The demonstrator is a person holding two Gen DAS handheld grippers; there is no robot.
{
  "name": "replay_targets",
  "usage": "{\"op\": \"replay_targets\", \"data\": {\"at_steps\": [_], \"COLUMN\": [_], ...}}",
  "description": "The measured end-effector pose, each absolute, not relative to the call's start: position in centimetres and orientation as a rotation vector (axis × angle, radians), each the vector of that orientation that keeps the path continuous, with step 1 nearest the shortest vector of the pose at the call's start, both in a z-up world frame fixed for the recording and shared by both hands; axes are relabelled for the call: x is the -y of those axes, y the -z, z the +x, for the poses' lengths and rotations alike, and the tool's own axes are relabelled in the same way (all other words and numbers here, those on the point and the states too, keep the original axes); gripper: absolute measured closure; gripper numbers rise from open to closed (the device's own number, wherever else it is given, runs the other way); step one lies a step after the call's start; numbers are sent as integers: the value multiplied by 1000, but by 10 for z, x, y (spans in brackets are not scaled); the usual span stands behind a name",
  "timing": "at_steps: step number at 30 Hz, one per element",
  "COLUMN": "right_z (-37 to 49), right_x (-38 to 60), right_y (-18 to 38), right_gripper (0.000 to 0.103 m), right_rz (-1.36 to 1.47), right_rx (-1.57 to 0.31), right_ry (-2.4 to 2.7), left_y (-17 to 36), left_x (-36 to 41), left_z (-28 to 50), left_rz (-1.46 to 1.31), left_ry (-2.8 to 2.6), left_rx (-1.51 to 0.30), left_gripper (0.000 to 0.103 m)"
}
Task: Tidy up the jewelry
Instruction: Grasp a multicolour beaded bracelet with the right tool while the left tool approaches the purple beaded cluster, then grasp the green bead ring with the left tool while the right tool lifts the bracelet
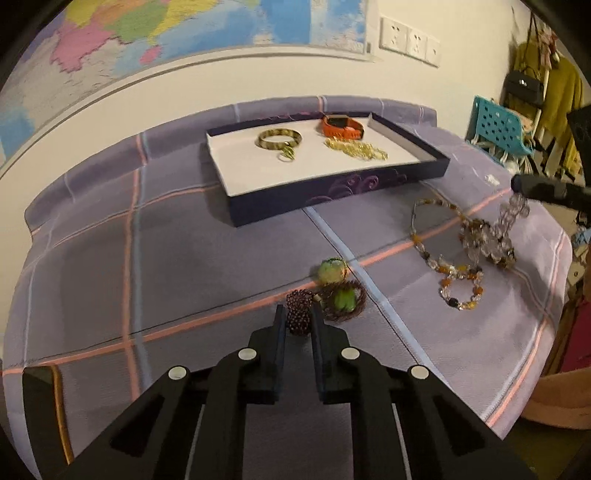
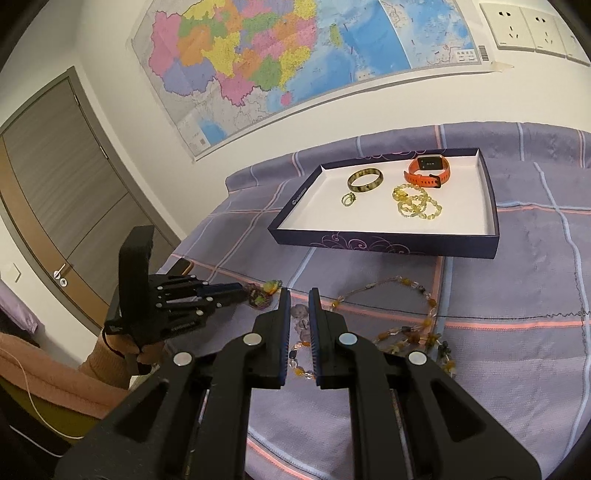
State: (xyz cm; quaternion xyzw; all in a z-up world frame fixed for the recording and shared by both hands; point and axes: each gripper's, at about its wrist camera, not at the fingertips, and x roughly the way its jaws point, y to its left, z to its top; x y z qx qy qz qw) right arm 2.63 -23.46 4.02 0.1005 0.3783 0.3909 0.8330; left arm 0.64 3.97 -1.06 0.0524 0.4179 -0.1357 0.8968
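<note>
A dark box tray holds a green bangle, a small ring, an orange watch and a yellow bead bracelet. My left gripper is shut on a dark red bead bracelet, beside a brown cord bracelet with a green charm and a green bead. My right gripper is shut on a clear crystal bracelet, lifted from a long amber bead necklace.
The table wears a purple checked cloth. A map and sockets are on the wall behind. A teal basket and hanging clothes stand at the right. A door is at the left.
</note>
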Motion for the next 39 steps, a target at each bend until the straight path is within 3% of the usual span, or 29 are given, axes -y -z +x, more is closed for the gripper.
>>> {"op": "replay_targets", "data": {"at_steps": [18,26,29,39], "right_z": [30,30,31,32], "right_x": [235,234,233,232], "right_y": [-36,-32,-32,-30], "right_gripper": [93,93,93,93], "right_rz": [224,225,226,227], "right_rx": [-815,-829,-832,-839], "right_ry": [-830,-842,-840,-844], "left_y": [-36,7,0,-2], "left_x": [-51,-58,-65,-38], "left_z": [-25,2,-1,-34], "left_rz": [-79,-53,-102,50], "left_ry": [513,310,316,422], "left_rx": [-708,-866,-842,-822], "left_gripper": [91,90,69,70]}}
